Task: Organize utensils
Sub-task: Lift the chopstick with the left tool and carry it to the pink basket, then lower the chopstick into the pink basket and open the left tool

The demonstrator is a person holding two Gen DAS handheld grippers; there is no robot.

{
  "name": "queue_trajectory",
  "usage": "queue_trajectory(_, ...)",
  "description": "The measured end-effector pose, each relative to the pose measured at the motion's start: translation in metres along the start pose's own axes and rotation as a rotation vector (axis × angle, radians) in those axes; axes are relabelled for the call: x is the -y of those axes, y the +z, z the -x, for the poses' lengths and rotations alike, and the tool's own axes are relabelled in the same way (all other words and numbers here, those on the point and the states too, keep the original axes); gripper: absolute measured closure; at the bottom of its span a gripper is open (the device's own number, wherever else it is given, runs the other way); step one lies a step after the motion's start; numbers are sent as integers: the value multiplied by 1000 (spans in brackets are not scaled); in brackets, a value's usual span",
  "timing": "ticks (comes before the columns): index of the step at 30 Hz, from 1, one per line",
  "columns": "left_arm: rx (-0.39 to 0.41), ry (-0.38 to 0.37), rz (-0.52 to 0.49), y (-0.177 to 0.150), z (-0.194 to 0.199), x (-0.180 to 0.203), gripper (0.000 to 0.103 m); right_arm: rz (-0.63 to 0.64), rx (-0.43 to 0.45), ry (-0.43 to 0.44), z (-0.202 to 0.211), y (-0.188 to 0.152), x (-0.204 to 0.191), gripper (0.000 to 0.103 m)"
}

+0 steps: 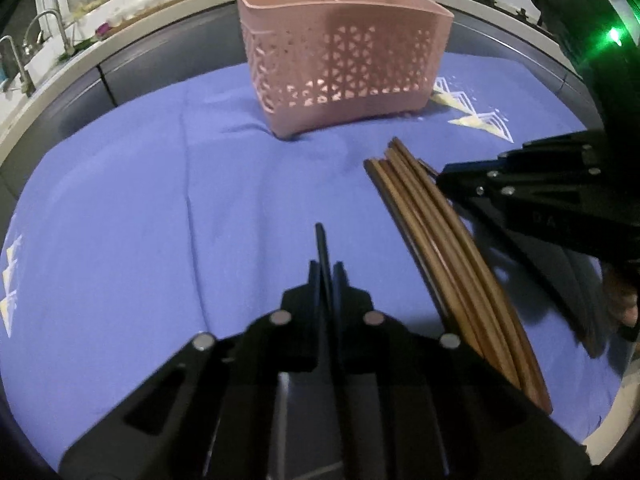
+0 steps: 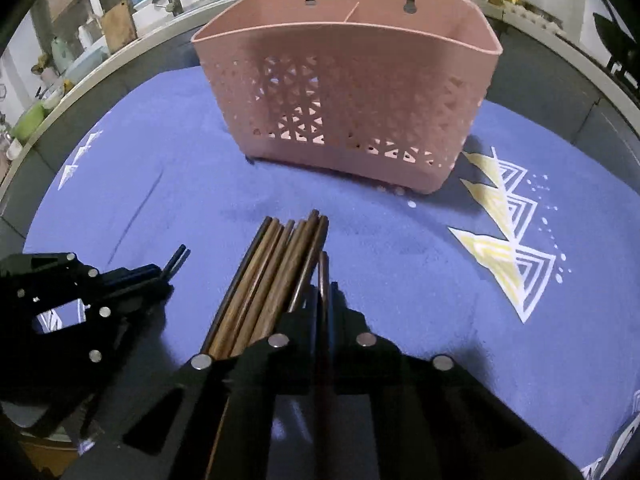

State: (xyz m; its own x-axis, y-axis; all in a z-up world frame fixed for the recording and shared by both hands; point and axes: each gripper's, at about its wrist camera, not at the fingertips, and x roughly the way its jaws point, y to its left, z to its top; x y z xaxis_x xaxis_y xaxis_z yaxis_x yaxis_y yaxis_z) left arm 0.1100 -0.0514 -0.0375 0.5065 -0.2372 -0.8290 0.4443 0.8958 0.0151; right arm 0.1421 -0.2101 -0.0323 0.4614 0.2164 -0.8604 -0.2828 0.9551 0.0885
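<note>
A pink perforated utensil basket (image 1: pixel 340 64) with two compartments stands upright on the blue cloth; it also shows in the right wrist view (image 2: pixel 348 92). Several brown wooden chopsticks (image 1: pixel 436 236) lie in a bundle on the cloth in front of it, also seen in the right wrist view (image 2: pixel 272 276). My left gripper (image 1: pixel 325 268) is shut on a thin dark chopstick (image 1: pixel 320 244), left of the bundle. My right gripper (image 2: pixel 325 292) is shut on one brown chopstick (image 2: pixel 323 276) at the bundle's right edge. The left gripper (image 2: pixel 160 276) shows at the left of the right wrist view.
The blue cloth (image 1: pixel 140 200) has white and yellow triangle prints (image 2: pixel 500 240) to the right of the basket. A grey counter edge and a sink with taps (image 1: pixel 44 36) lie beyond the cloth at the back left.
</note>
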Motion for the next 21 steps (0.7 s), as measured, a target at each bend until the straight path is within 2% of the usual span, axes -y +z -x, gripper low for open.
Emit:
queue_trajectory(2, 4, -3, 24, 3, 6, -4, 98, -46, 22, 46, 11, -1, 7, 98)
queue_trajectory(5, 122, -48, 60, 10, 49, -15, 98, -118, 159, 114, 55, -6, 21, 98)
queue_trajectory(6, 186, -64, 66, 13, 75, -18, 98, -130, 228, 127, 78, -9, 25, 98)
queue_trajectory(11, 386, -83, 53, 15, 163, -24, 98, -94, 488, 100, 165, -31, 20, 98)
queue_trajectory(13, 438, -84, 45, 12, 185, -23, 98, -79, 549, 82, 183, -35, 17, 98)
queue_trajectory(17, 474, -82, 46, 4, 205, -23, 98, -71, 634, 24, 205, -38, 13, 98)
queue_trajectory(21, 455, -79, 35, -1, 202, -18, 98, -63, 646, -7, 203, -43, 11, 98)
